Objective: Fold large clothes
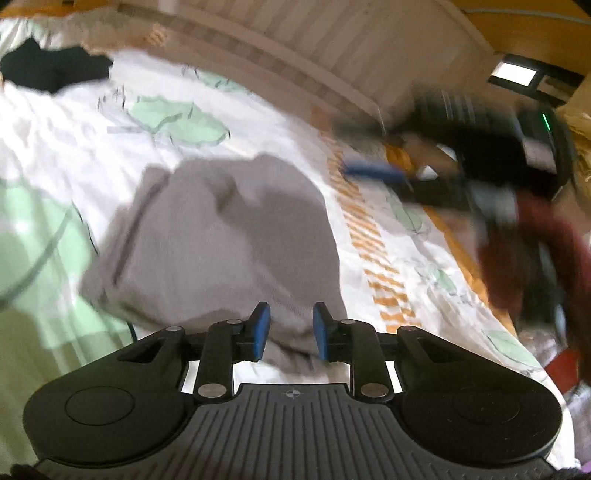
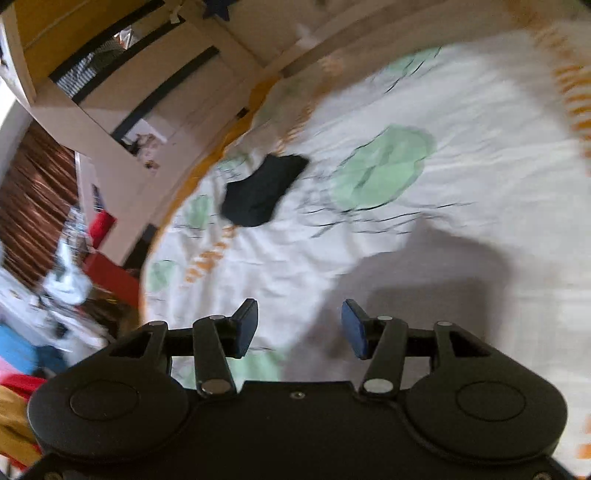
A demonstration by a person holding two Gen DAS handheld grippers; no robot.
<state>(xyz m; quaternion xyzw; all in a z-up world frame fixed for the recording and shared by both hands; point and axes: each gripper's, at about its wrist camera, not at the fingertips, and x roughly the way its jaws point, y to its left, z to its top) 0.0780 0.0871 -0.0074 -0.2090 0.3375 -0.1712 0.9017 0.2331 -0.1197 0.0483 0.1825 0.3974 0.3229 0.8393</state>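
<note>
Between folds, apparently: left gripper [image 1: 291, 334] and right gripper [image 2: 299, 328] both released and empty above the bedsheet [image 1: 66, 122], grey garment [image 1: 221, 236] bundled there (blurred), needing a fresh grasp.

- A home bedroom, lived-in and rather cluttered.
- A bed fills both views, spread with a white bedcover [image 1: 66, 122] printed with green leaf shapes and orange stripes.
- Clothes lie on it: a folded grey garment [image 1: 221, 236] and a small black garment [image 2: 262, 190].
- A pale slatted bed frame [image 1: 332, 40] runs behind the bed.
- A white shelf unit [image 2: 122, 92] stands against a yellow wall [image 2: 66, 22].
- Beside the bed, a brown curtain [image 2: 33, 206] and a blurred heap of red, white and blue belongings [image 2: 74, 280].
</note>
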